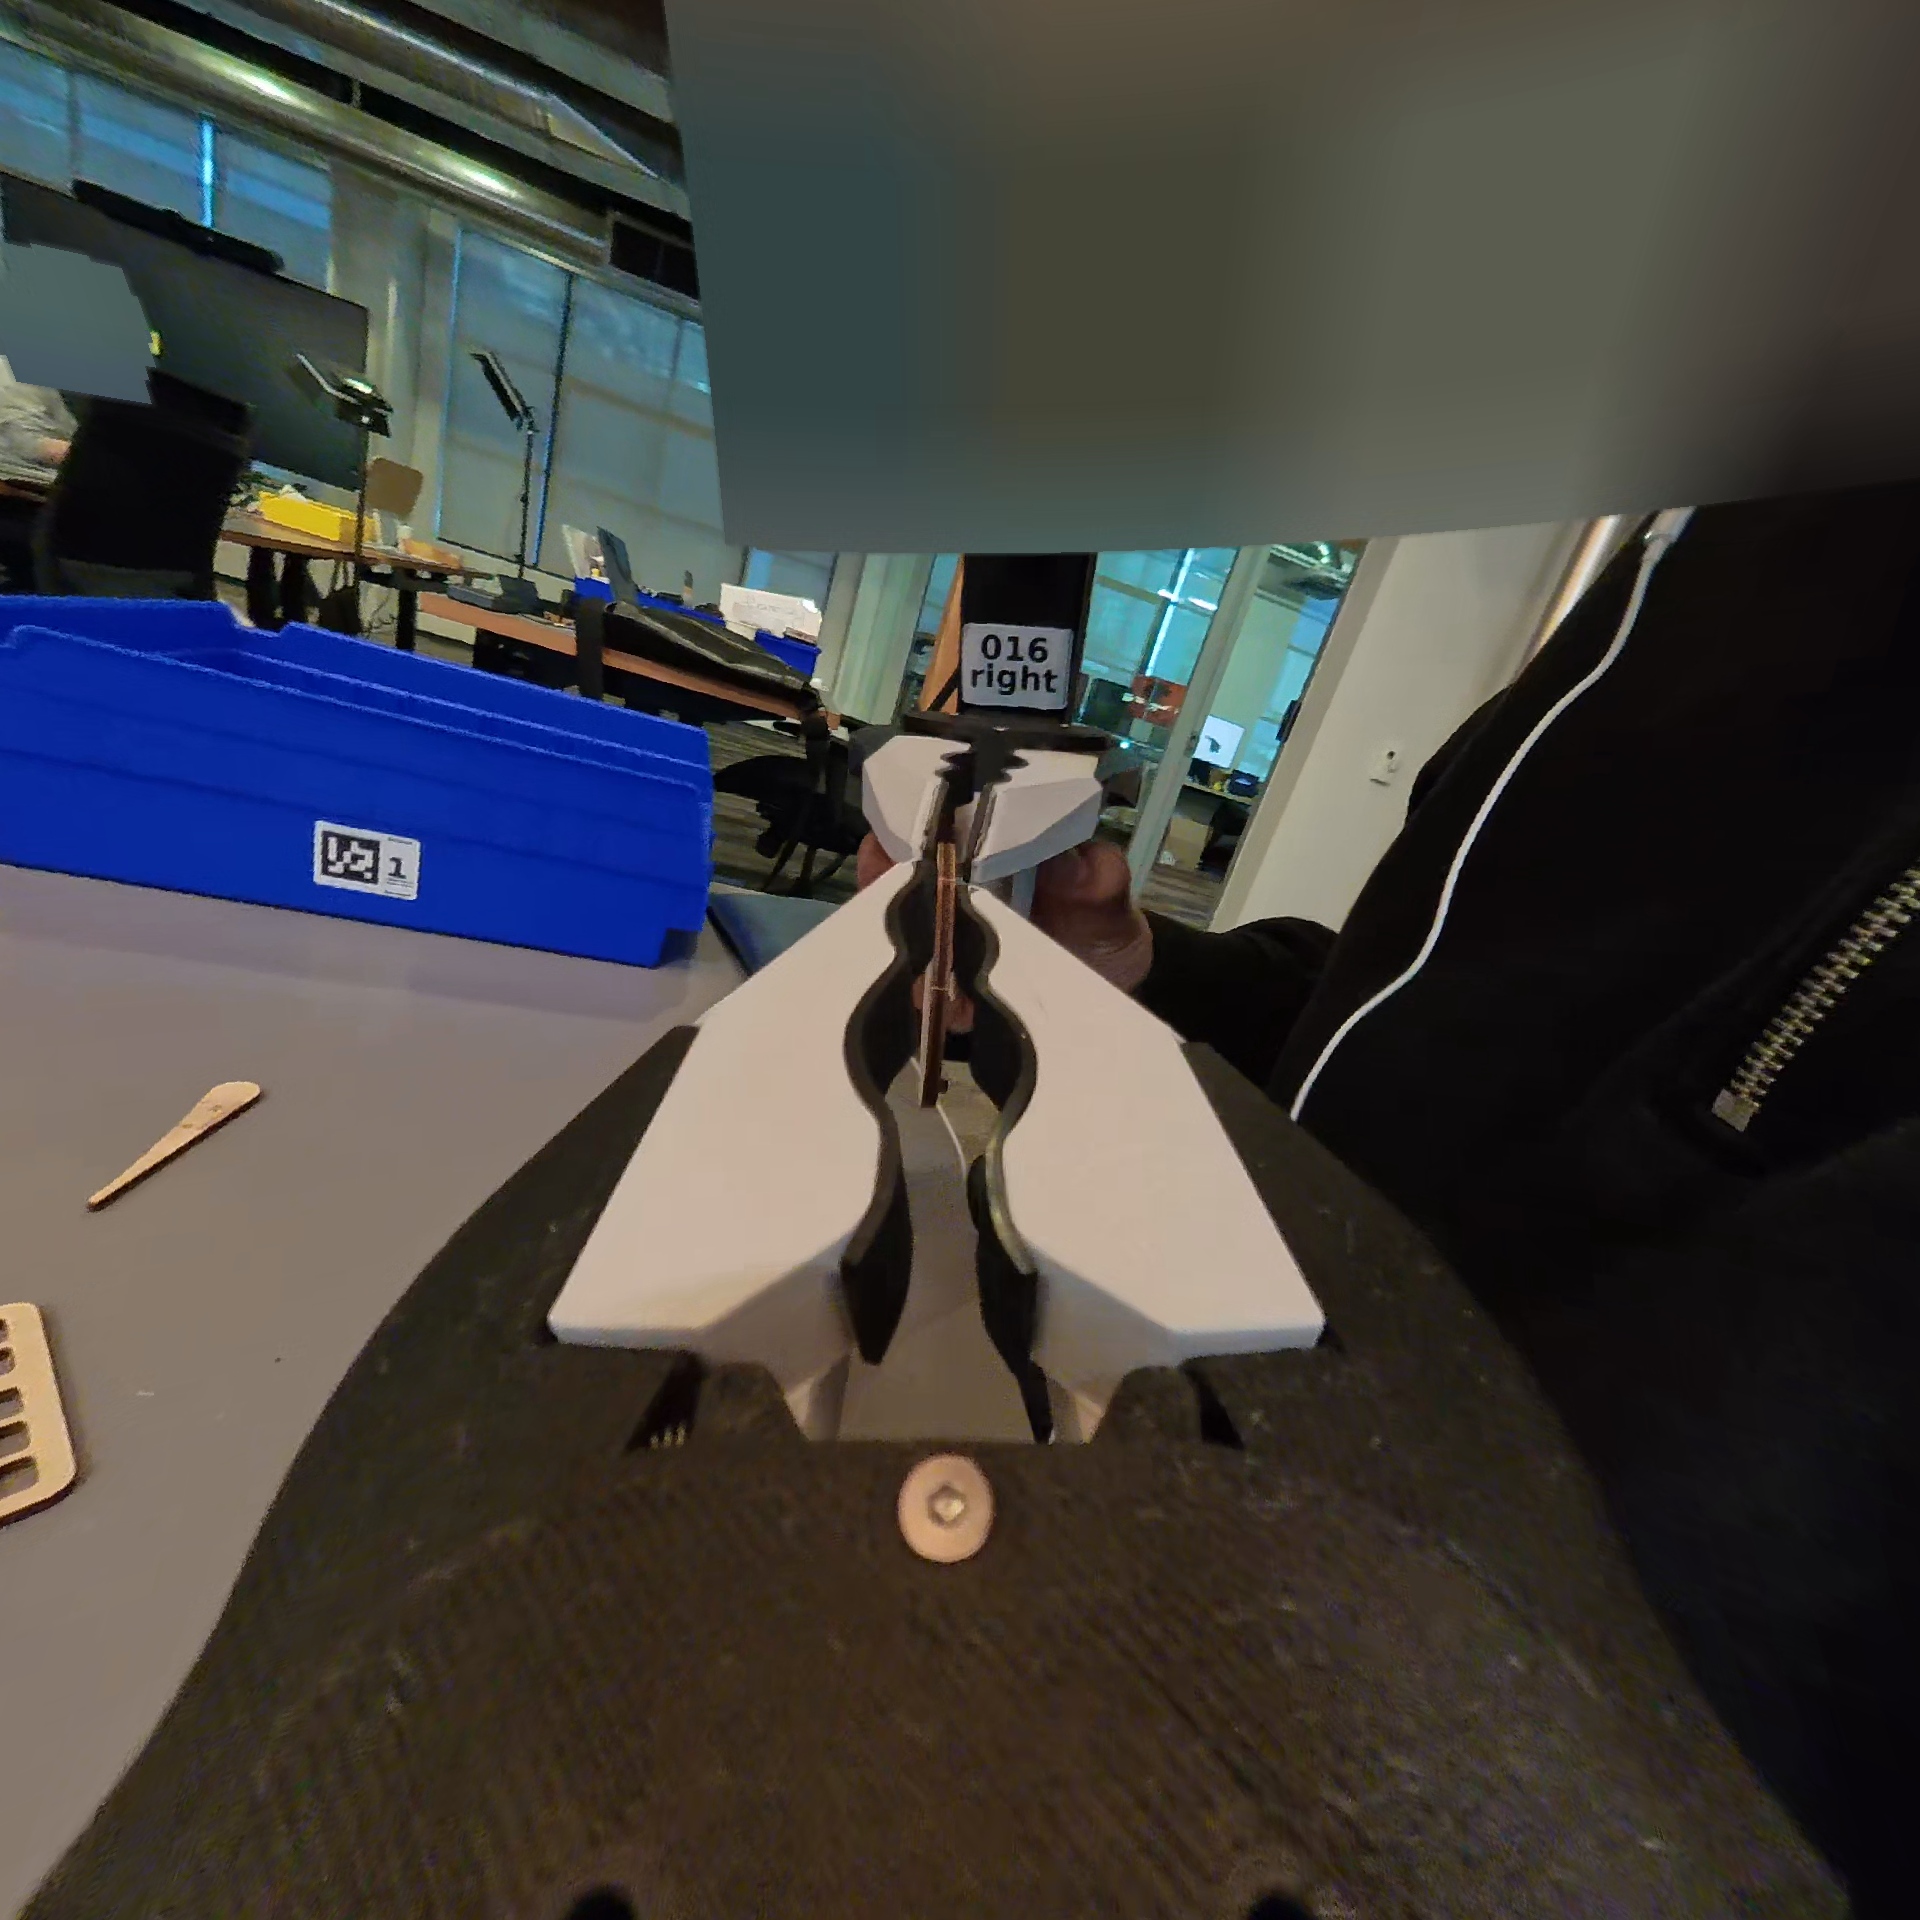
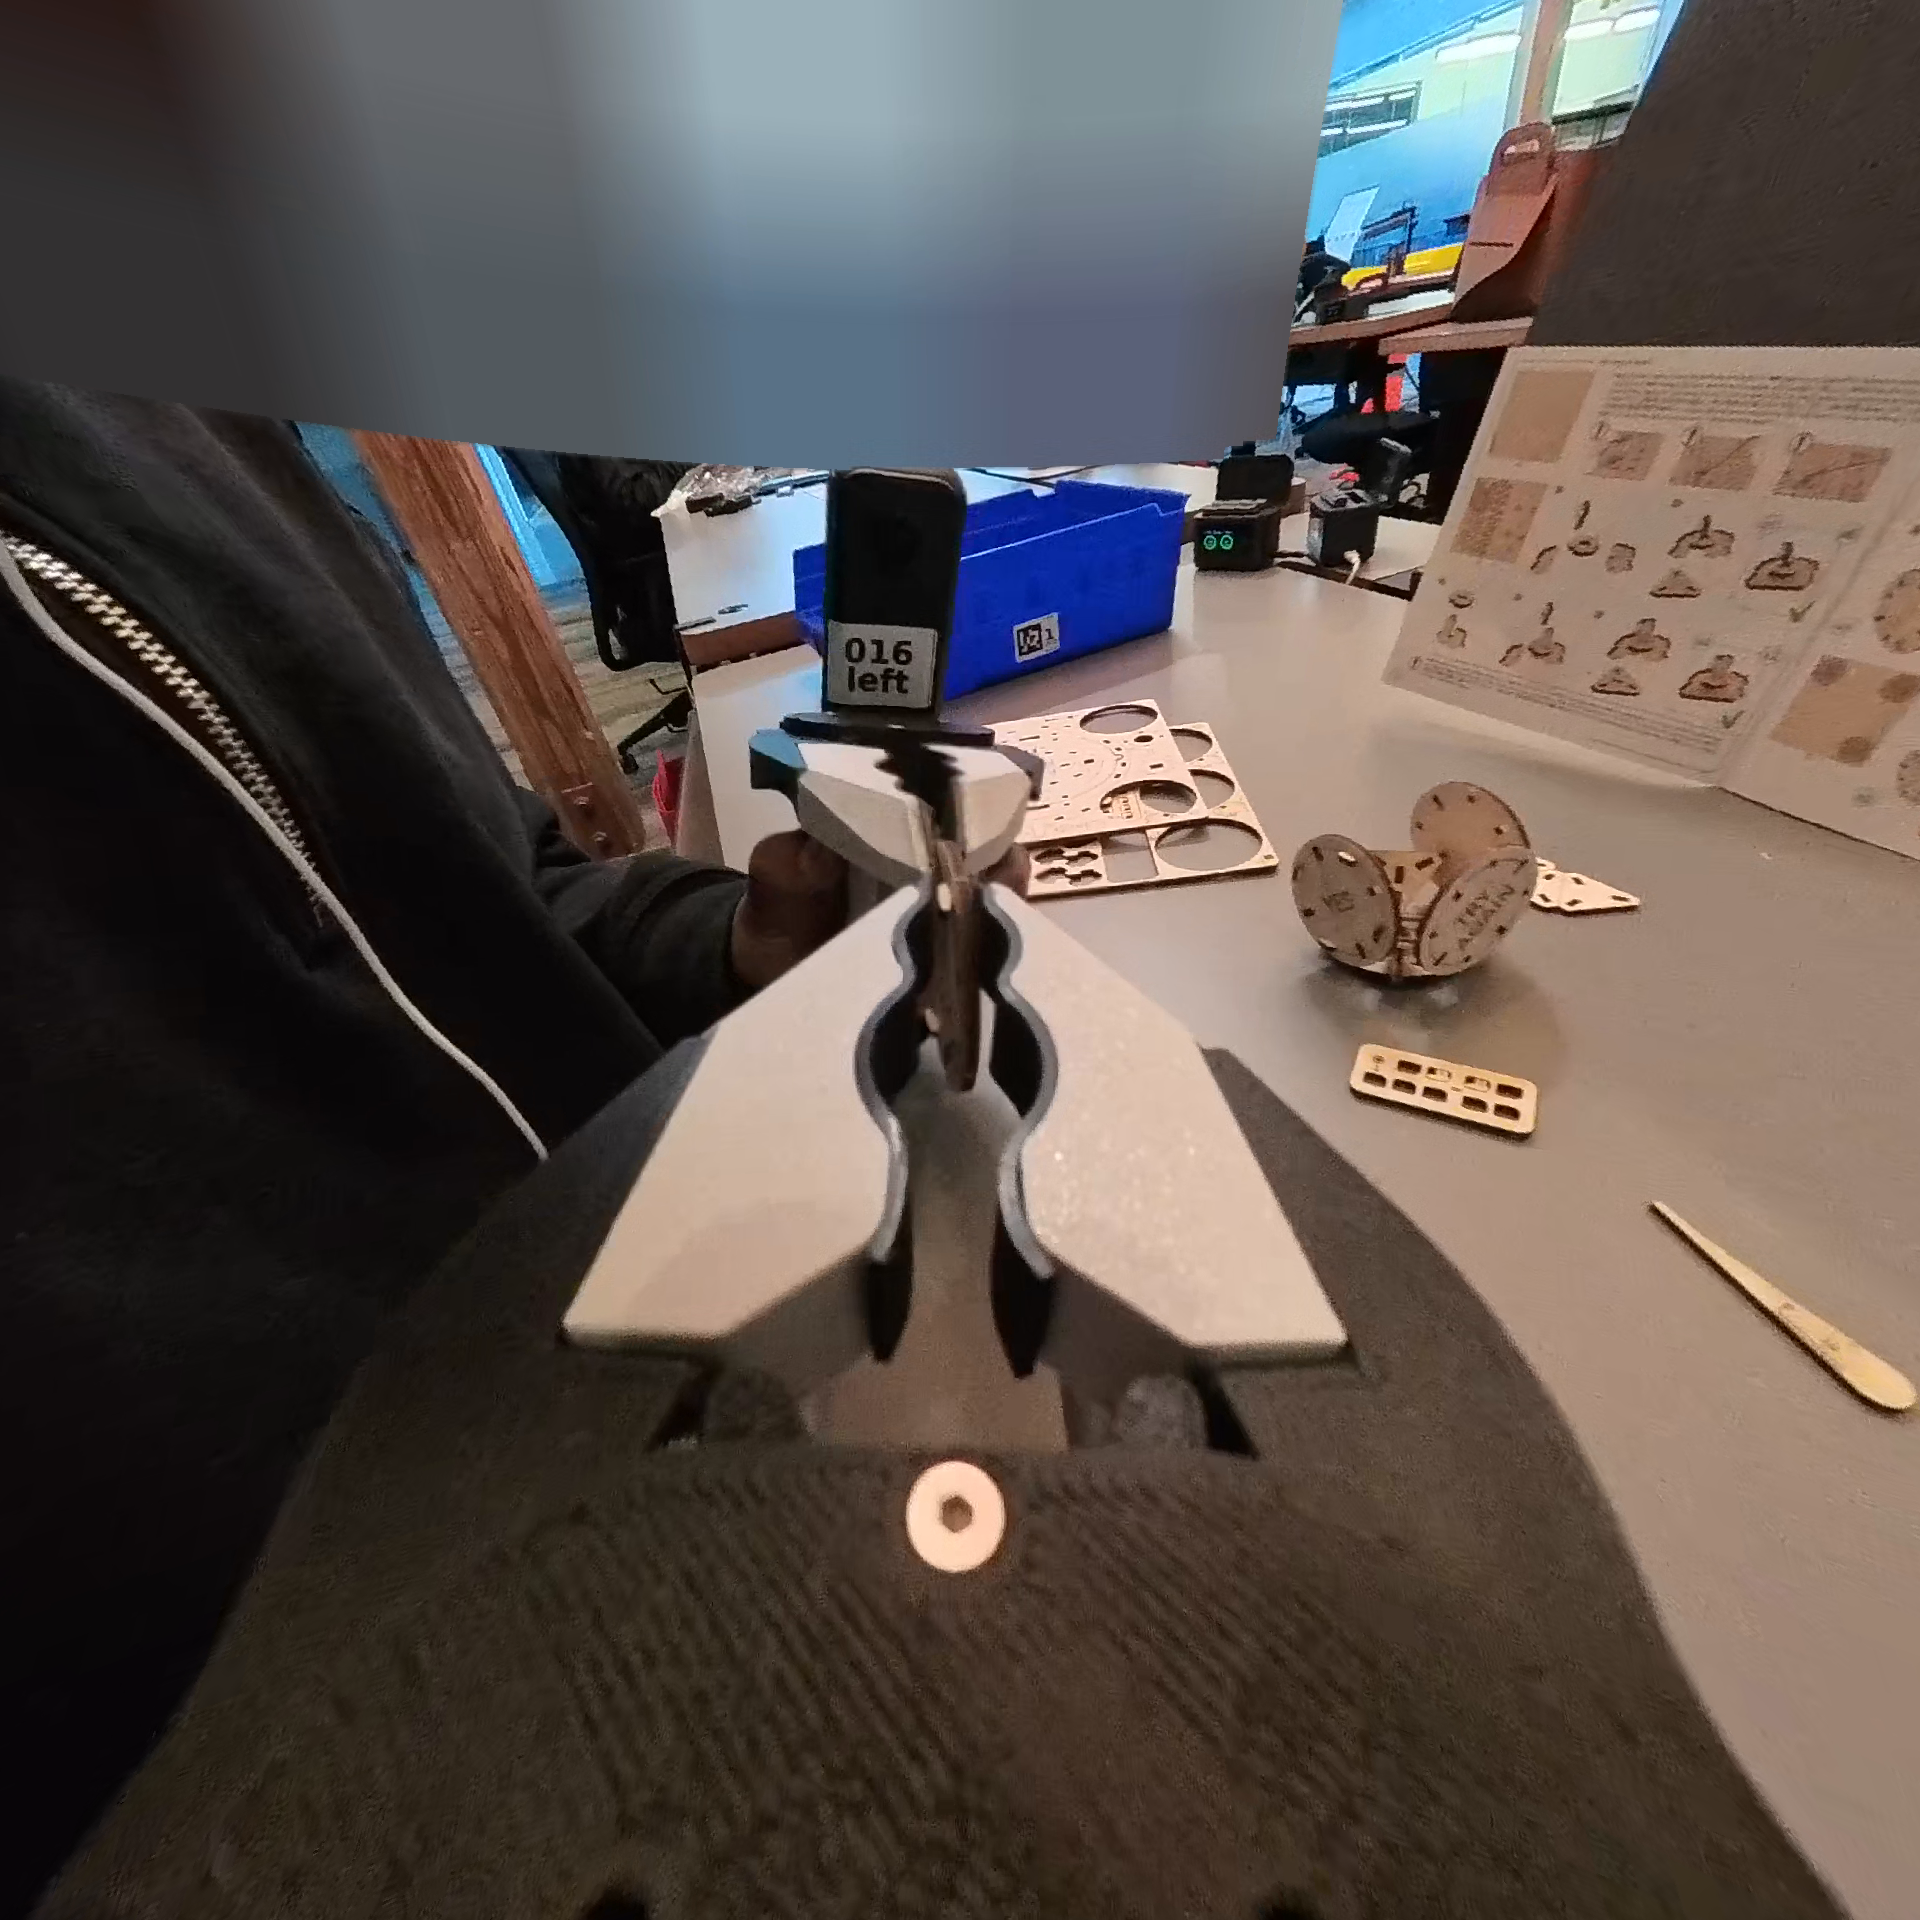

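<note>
Landmark: the thin wooden piece (image 1: 943, 966), held edge-on in the air between my two grippers, in front of my black jacket (image 1: 1621, 935); every place below is told from it.
Blue bin (image 1: 343, 769): far to its left in the left wrist view, at the back of the grey table (image 1: 364, 1091).
Wooden stick (image 1: 177, 1141): lower left of the piece, flat on the table, well apart from it.
Slotted wooden strip (image 1: 31, 1403): farther down and left, at the table's near edge.
Left gripper (image 1: 940, 883): my fingers are together on the piece's near edge, pinching it at the tips so it stands upright and steady.
Right gripper (image 2: 951, 904): it faces the left one tip to tip and is clamped on the same piece from the opposite end, so both share the hold.
Why so: I judge the two-ended hold keeps the flat piece from swinging.
Cut-out wooden sheets (image 2: 1143, 810): right of the piece in the right wrist view, lying flat.
Part-built wooden model (image 2: 1413, 899): farther right, standing on the table.
Instruction sheet (image 2: 1683, 582): far right, propped up.
In the way: nothing lies between the grippers but the piece itself; my hands sit just behind each.
</note>
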Demonstrator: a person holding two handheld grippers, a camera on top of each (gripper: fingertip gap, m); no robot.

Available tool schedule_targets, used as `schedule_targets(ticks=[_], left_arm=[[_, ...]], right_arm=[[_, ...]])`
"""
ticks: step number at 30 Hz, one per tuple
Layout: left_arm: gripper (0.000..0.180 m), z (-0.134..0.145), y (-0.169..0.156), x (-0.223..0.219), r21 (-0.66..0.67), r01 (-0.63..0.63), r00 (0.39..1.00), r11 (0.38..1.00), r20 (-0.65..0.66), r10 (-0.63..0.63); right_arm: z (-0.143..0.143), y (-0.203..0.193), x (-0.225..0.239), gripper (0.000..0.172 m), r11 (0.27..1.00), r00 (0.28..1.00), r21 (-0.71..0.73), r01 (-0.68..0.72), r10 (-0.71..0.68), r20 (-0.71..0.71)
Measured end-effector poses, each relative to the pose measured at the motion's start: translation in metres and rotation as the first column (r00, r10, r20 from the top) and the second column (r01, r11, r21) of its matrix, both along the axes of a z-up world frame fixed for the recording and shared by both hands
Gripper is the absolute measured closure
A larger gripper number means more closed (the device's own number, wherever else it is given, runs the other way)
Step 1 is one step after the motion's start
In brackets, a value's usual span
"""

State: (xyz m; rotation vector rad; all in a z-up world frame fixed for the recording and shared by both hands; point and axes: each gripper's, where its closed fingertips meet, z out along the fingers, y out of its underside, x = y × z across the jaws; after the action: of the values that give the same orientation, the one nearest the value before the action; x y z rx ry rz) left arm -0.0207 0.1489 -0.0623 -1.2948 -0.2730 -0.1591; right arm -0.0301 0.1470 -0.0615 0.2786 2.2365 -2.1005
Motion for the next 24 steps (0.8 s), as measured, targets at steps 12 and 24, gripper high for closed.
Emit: schedule_targets(ticks=[12, 24], left_arm=[[0.18, -0.0066, 0.0043, -0.0003, -0.04, -0.012, 0.998, 0.999, 0.056, 0.014], [0.18, -0.0076, 0.0054, 0.0013, -0.057, -0.019, 0.998, 0.998, 0.051, 0.022]], right_arm=[[-0.0073, 0.0046, 0.0023, 0.168, 0.998, 1.0, 0.052, 0.025, -0.024, -0.012], [-0.0089, 0.0057, 0.0037, 0.167, 0.997, 0.999, 0.067, 0.039, -0.038, -0.018]])
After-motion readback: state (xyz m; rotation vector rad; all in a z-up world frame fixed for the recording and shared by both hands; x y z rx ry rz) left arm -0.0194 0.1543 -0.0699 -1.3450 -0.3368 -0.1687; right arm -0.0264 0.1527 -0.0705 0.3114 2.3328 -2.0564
